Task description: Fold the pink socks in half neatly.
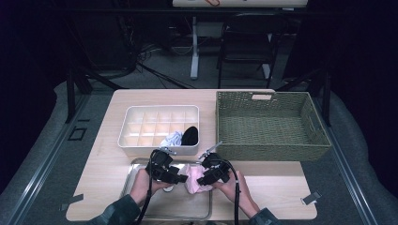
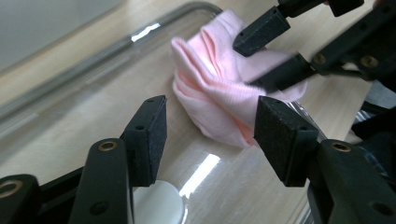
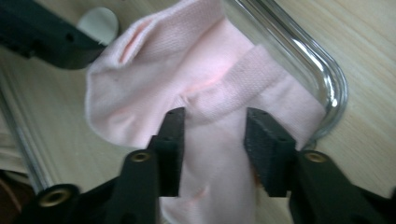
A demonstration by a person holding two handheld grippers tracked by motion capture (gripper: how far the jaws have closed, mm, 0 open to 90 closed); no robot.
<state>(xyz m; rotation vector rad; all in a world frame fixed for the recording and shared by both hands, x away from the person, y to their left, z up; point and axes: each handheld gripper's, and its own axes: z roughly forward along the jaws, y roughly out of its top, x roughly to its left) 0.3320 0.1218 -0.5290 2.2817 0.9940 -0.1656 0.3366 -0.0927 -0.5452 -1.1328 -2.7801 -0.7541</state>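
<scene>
left tool: spread, empty | right tool: pinching pink sock | sock toe hidden

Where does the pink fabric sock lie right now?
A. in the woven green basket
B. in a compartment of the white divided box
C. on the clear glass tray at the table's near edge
C: the pink fabric sock lies on the clear glass tray, between both grippers.

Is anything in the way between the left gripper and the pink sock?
Nothing visible. The left gripper has its fingers open, with only bare tray between them and the pink sock. The right gripper already has the sock between its fingers at the far side.
</scene>
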